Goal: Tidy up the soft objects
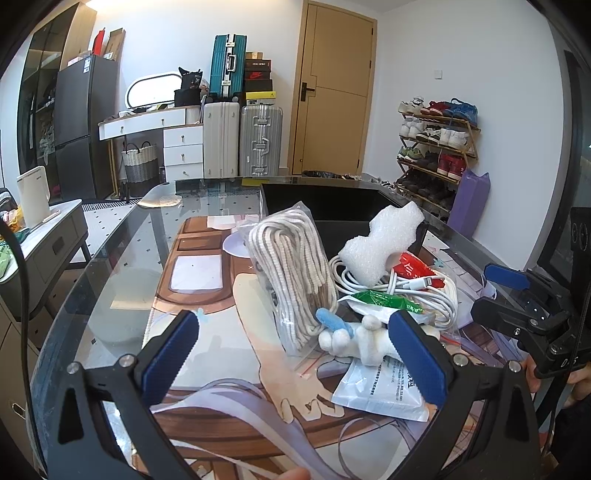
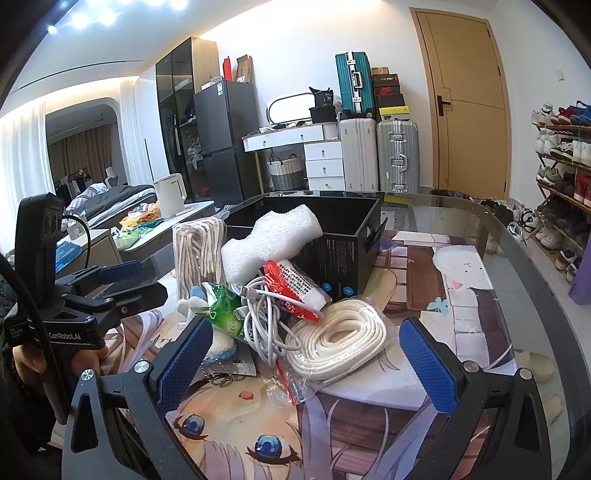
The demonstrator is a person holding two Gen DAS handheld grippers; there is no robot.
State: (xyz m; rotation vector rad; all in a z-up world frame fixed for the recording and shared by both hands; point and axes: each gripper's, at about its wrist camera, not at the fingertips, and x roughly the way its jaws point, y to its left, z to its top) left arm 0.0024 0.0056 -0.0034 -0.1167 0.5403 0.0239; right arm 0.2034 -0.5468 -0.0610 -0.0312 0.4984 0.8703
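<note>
Both spread, holding nothing: left hand-held gripper (image 1: pixel 291 345) facing the plush (image 1: pixel 364 341), right hand-held gripper (image 2: pixel 306 350) over the rope (image 2: pixel 338 338). Pile on the bench (image 2: pixel 517 266) beside the box (image 2: pixel 343 221) (apparently empty). Best to pinch mid-coil, lift slowly, avoid snagging the cable (image 2: pixel 262 317).

A tan wooden door (image 1: pixel 334 88) sits in the white back wall. Left of the door stand two pale suitcases (image 1: pixel 242 140) with a teal suitcase (image 1: pixel 228 64) stacked above them — further left, a white drawer desk (image 1: pixel 159 136) and a dark fridge (image 1: pixel 83 125). Right of the door, a wooden shoe rack (image 1: pixel 437 147) holds sneakers. Far left of the door — bright ceiling lights (image 2: pixel 110 14) and a bed (image 2: pixel 110 201).
</note>
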